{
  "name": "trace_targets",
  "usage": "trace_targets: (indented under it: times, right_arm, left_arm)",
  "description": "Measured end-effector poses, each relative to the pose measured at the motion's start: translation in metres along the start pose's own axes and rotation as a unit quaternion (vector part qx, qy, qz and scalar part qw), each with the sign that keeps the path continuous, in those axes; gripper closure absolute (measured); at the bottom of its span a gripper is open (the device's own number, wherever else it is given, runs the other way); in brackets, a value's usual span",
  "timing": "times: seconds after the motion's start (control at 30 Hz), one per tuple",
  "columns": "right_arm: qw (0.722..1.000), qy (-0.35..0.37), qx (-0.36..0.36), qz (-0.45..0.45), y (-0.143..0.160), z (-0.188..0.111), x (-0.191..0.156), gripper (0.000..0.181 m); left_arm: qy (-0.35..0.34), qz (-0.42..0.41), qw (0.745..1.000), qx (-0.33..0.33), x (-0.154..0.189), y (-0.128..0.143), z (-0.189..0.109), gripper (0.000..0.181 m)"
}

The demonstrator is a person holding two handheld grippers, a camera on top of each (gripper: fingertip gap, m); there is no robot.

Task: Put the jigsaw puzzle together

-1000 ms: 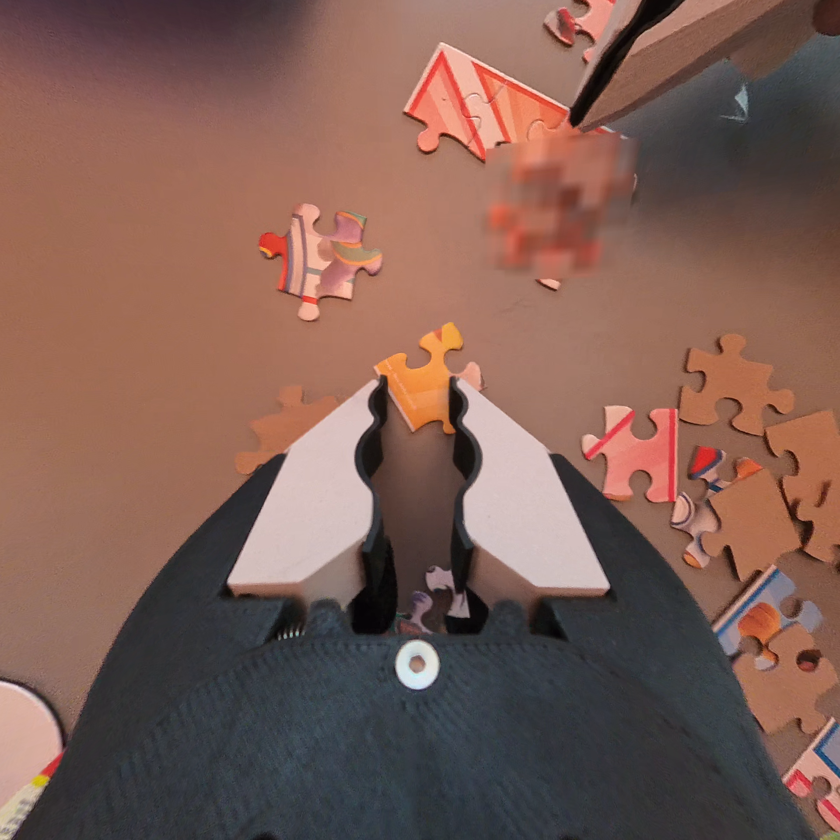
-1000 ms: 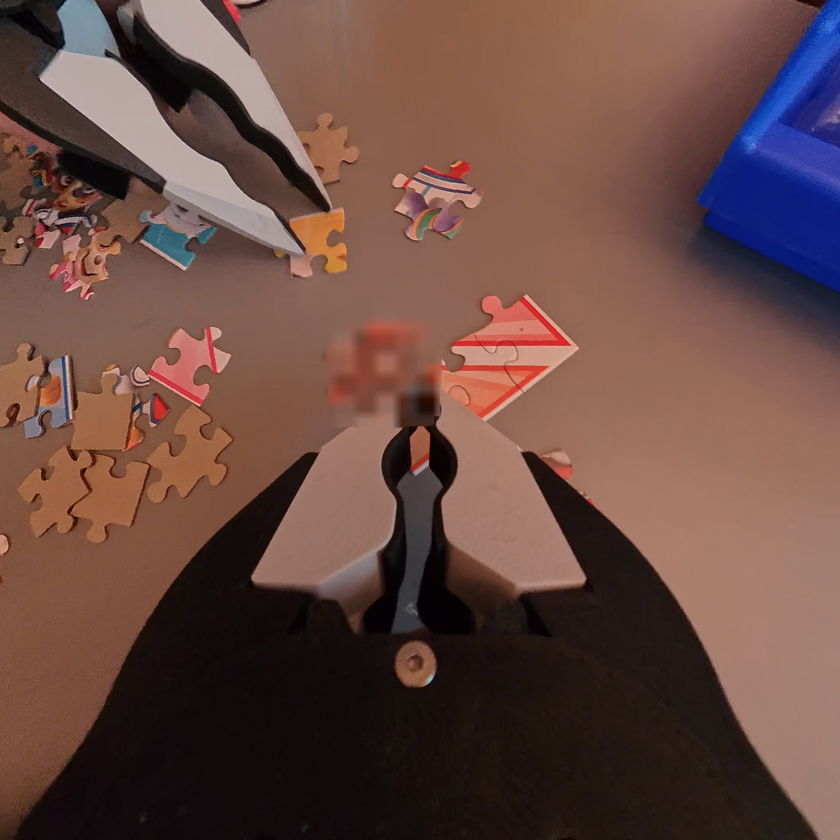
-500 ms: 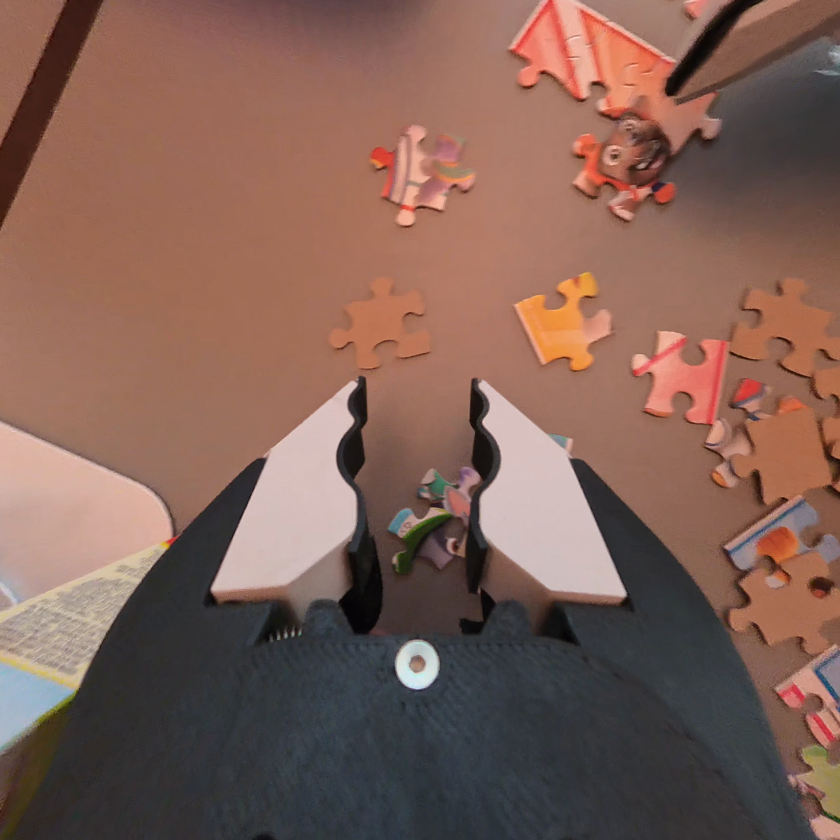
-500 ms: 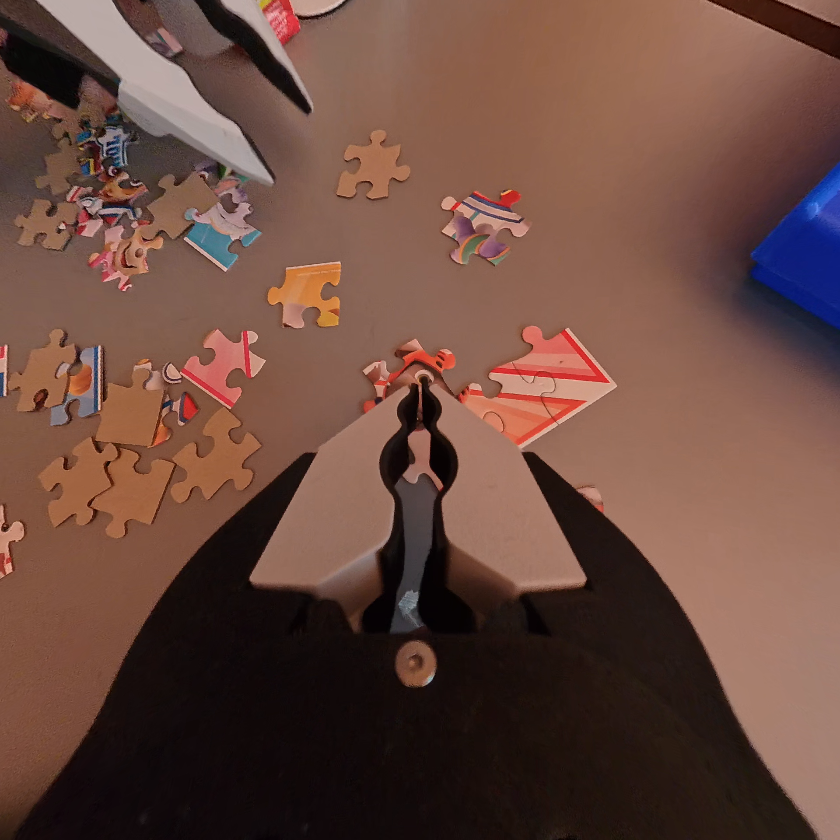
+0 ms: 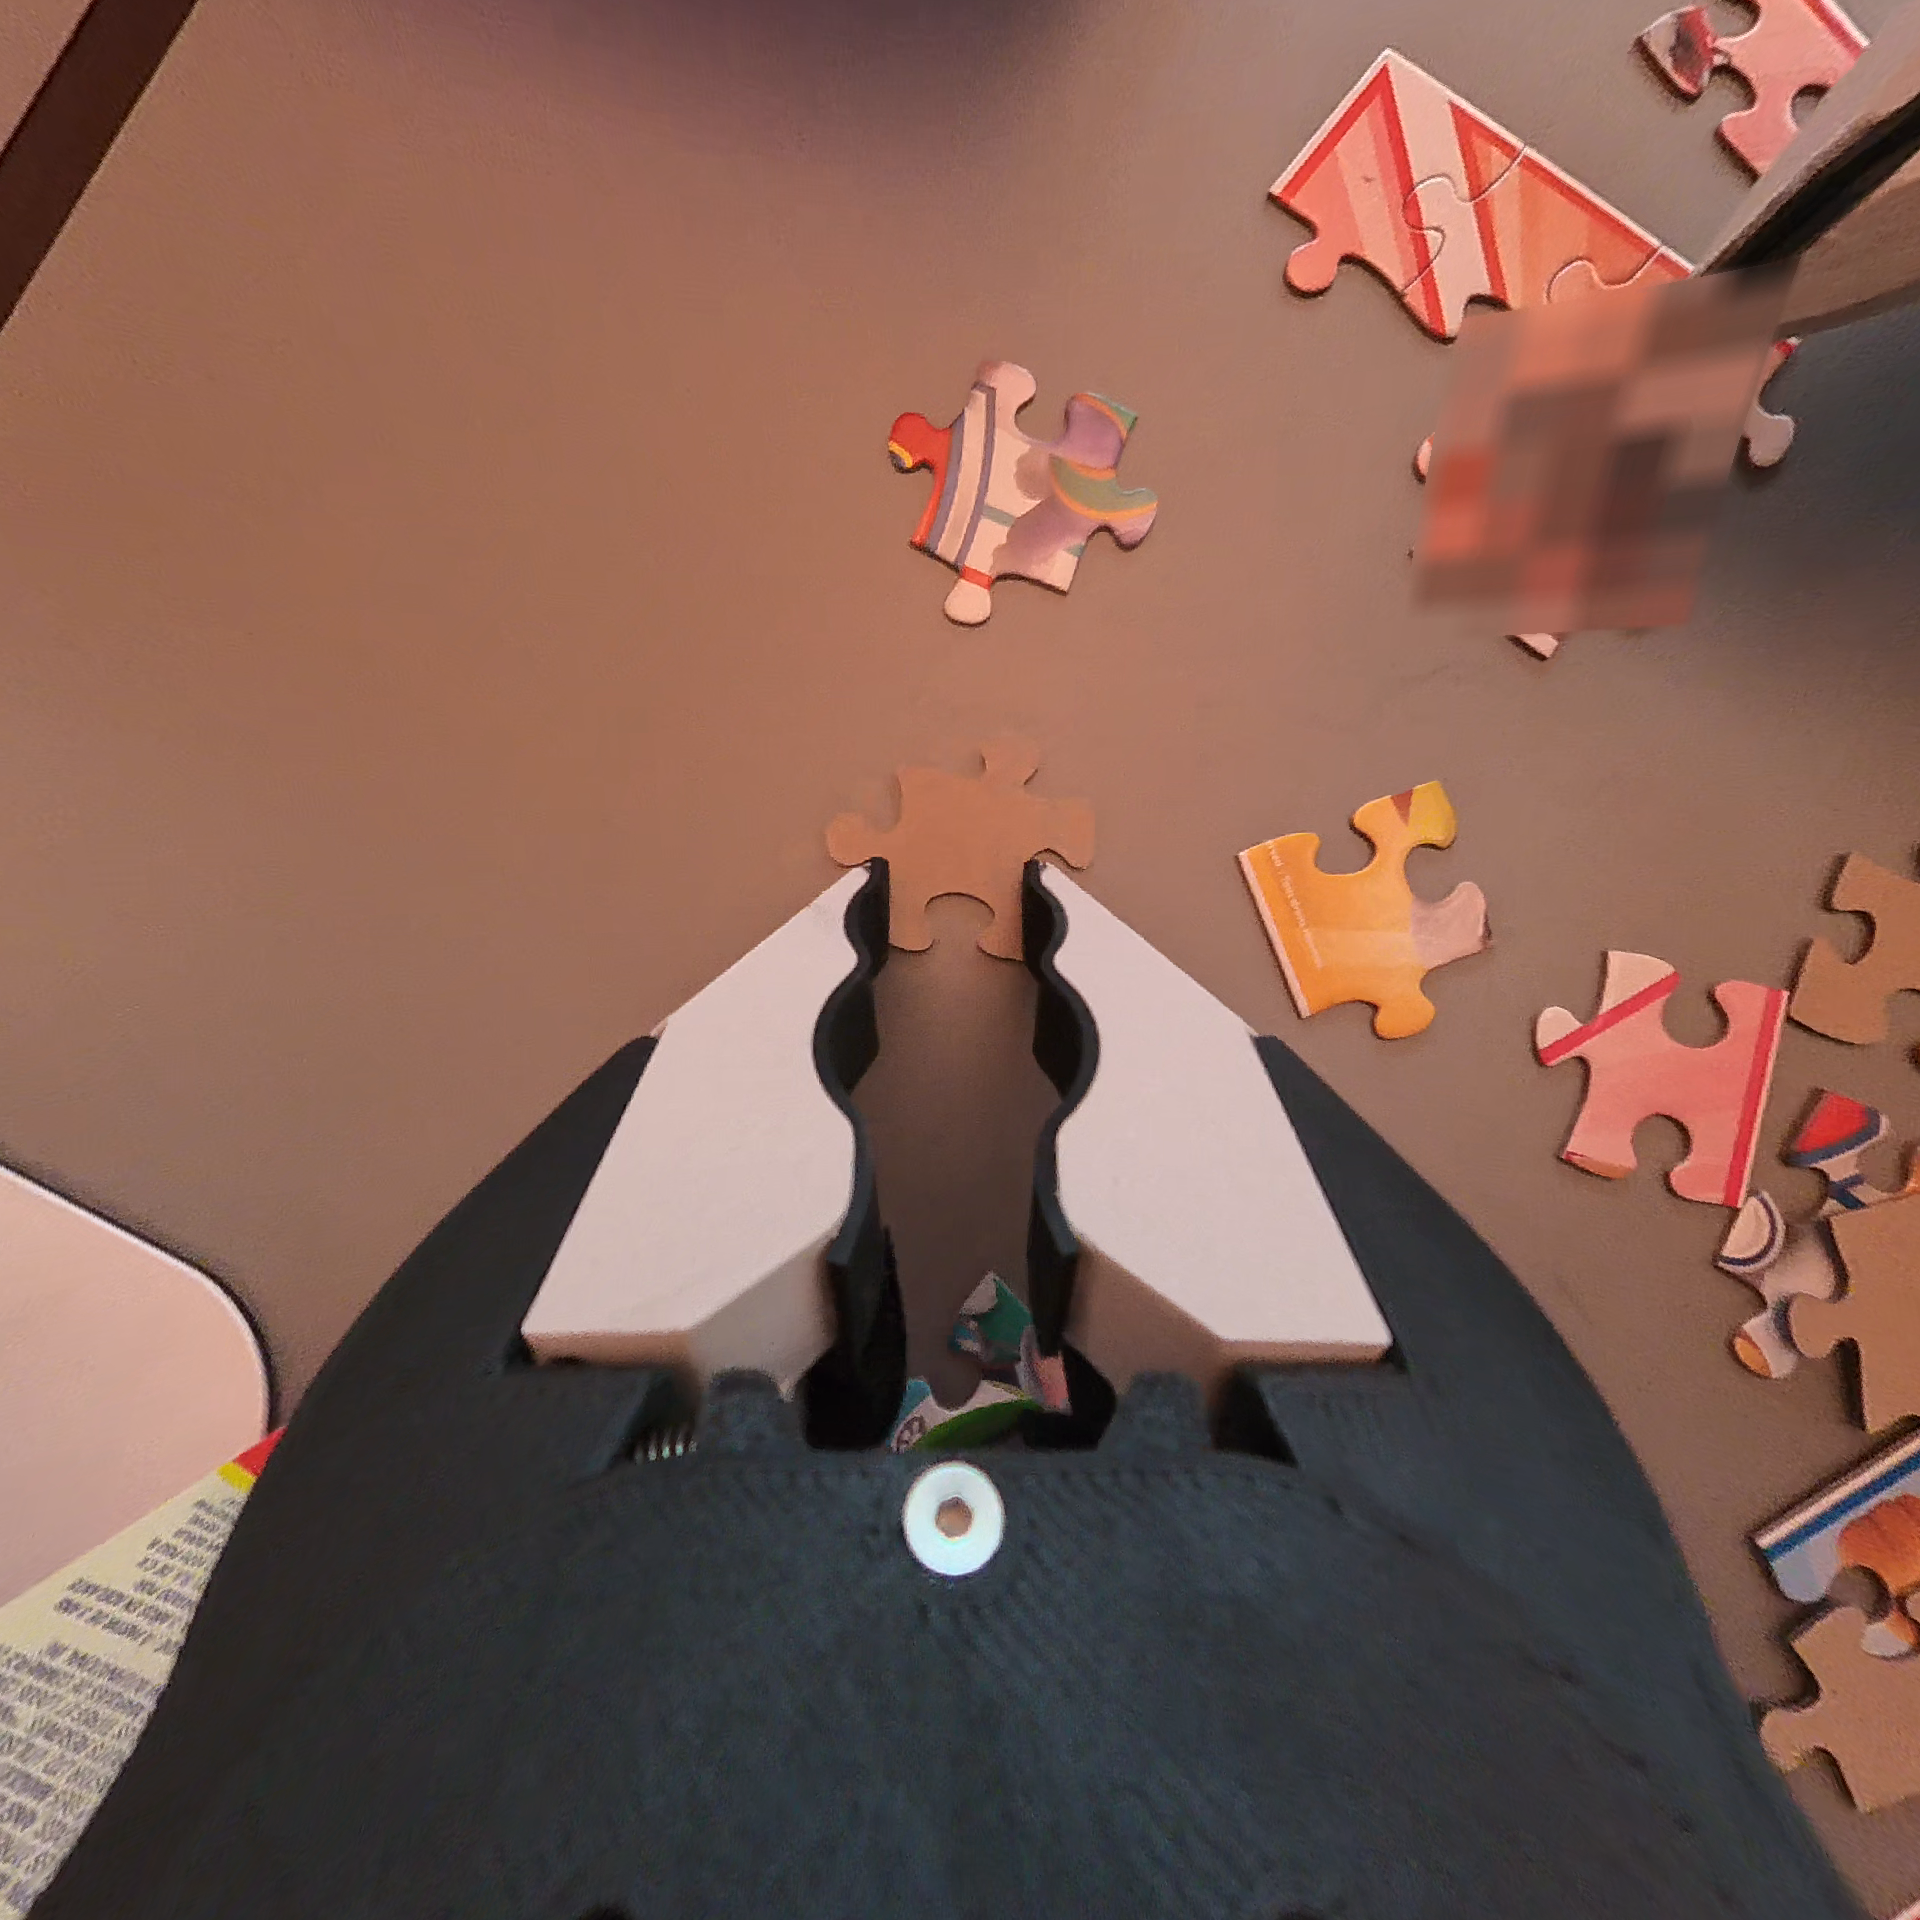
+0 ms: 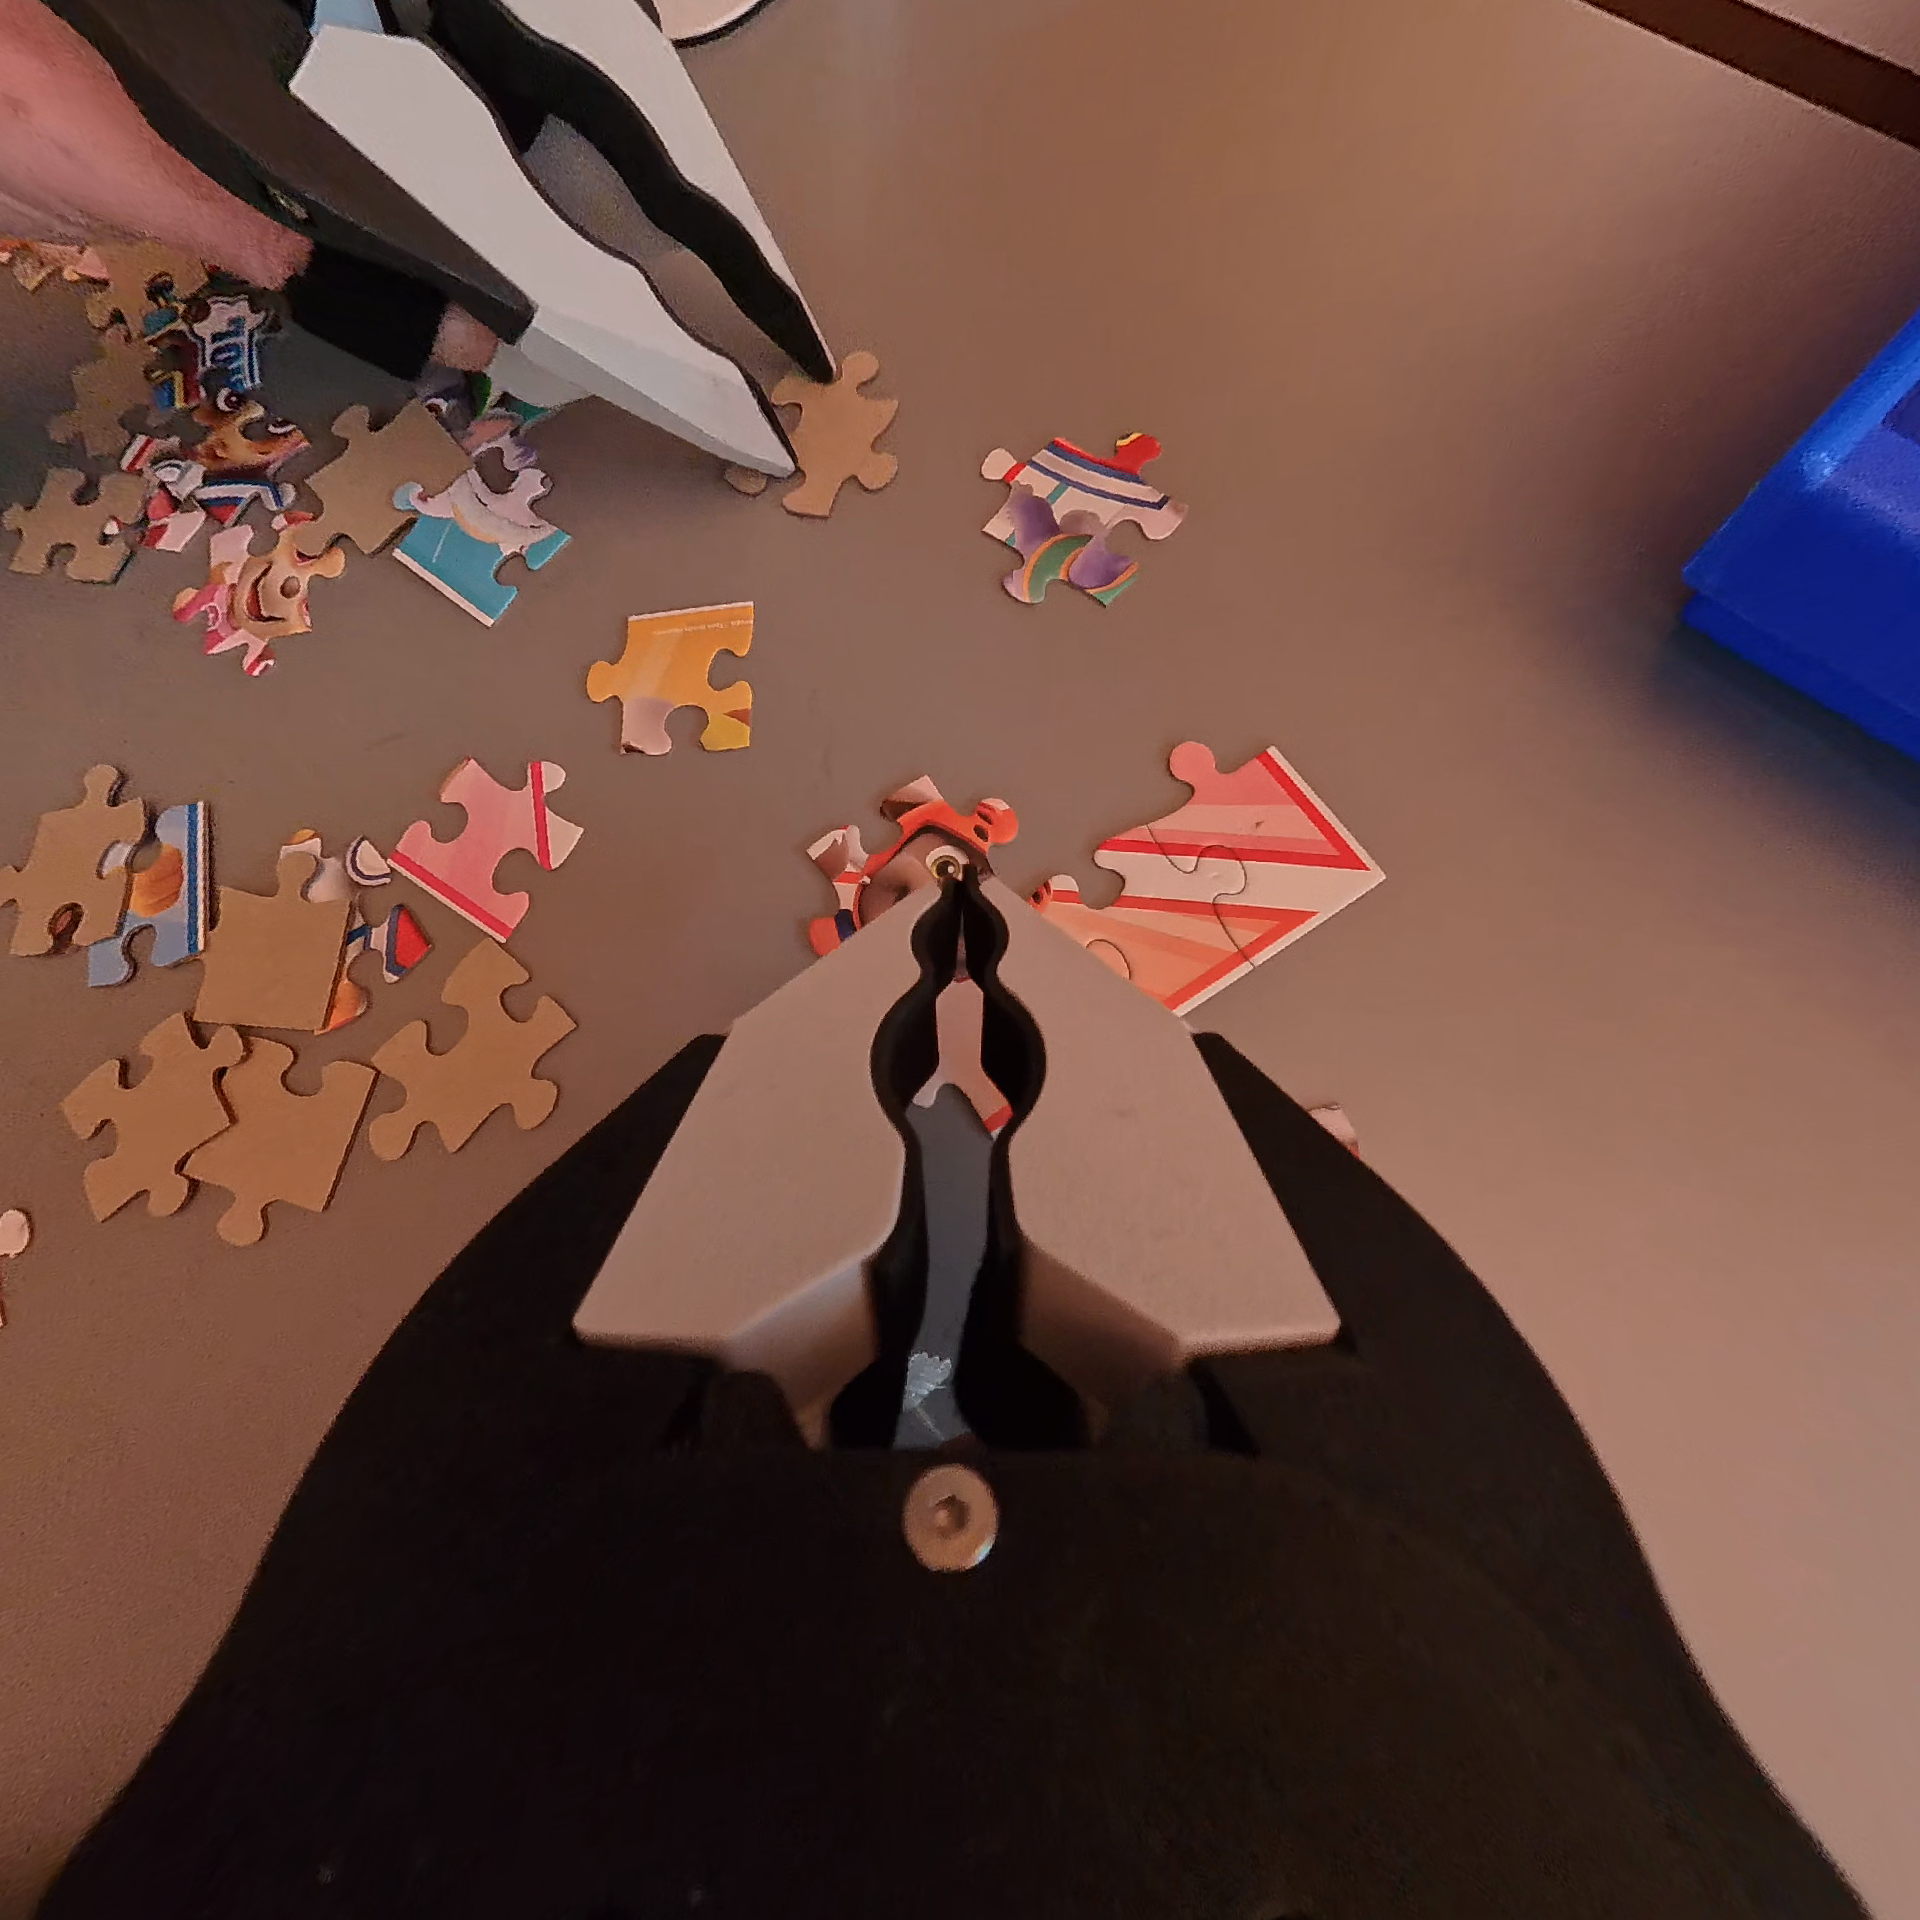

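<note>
At twelve o'clock in the left wrist view, a face-down brown puzzle piece (image 5: 961, 852) is straddled by the spread left gripper (image 5: 954, 881), likely for flipping, while the orange puppy piece (image 6: 914, 847) is pressed against the joined striped pieces (image 6: 1216, 883) by the right gripper (image 6: 951, 883), its tips pressed together.

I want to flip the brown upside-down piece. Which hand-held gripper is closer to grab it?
Left. The left hand-held gripper is open with its tips on either side of the face-down puzzle piece. The right hand-held gripper is shut, over at the orange character piece.
</note>
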State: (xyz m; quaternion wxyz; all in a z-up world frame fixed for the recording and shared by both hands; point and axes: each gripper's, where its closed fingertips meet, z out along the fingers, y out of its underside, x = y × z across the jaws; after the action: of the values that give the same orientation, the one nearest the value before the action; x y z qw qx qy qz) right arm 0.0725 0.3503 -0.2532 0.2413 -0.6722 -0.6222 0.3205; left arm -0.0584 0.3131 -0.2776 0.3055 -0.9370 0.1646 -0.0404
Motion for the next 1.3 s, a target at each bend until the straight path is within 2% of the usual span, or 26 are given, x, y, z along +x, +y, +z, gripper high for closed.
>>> trace_targets:
  times: [0.3,0.4,0.53,0.63,0.77,0.83,0.93,1.07,1.1,1.2,1.3]
  right_arm:
    - [0.999,-0.008,-0.003,-0.031,-0.006,0.008,-0.012,0.181]
    - [0.998,-0.006,0.007,-0.056,-0.014,0.01,-0.019,0.178]
    - [0.987,0.019,0.051,-0.148,-0.036,0.011,-0.034,0.158]
    - [0.965,0.051,0.08,-0.245,-0.05,0.01,-0.048,0.155]
    - [0.939,0.087,0.101,-0.317,-0.062,0.01,-0.058,0.151]
    - [0.929,0.088,0.11,-0.341,-0.066,0.011,-0.066,0.156]
    - [0.924,0.083,0.098,-0.361,-0.062,0.015,-0.071,0.168]
    - [0.924,0.064,0.104,-0.362,-0.06,0.012,-0.077,0.166]
    - [0.922,0.057,0.109,-0.366,-0.061,0.011,-0.081,0.166]
    - [0.918,0.04,0.108,-0.38,-0.058,0.011,-0.09,0.166]
    - [0.92,0.043,0.087,-0.379,-0.053,0.016,-0.086,0.18]
  left_arm:
    - [0.015,0.016,1.0,0.011,0.015,0.004,-0.006,0.158]
    - [0.044,-0.004,0.998,0.042,0.026,-0.002,-0.013,0.158]
    - [0.136,-0.052,0.984,0.108,0.052,-0.019,-0.03,0.158]
    - [0.176,-0.04,0.975,0.131,0.067,-0.026,-0.043,0.158]
    - [0.222,-0.057,0.965,0.128,0.078,-0.03,-0.054,0.158]
    - [0.237,-0.056,0.964,0.112,0.082,-0.029,-0.056,0.158]
    - [0.252,-0.053,0.961,0.097,0.086,-0.028,-0.056,0.158]
    - [0.299,-0.067,0.948,0.09,0.093,-0.026,-0.059,0.158]
    - [0.318,-0.068,0.942,0.085,0.096,-0.025,-0.06,0.181]
    - [0.34,-0.06,0.935,0.076,0.099,-0.024,-0.063,0.181]
    - [0.329,-0.044,0.942,0.048,0.098,-0.019,-0.06,0.181]
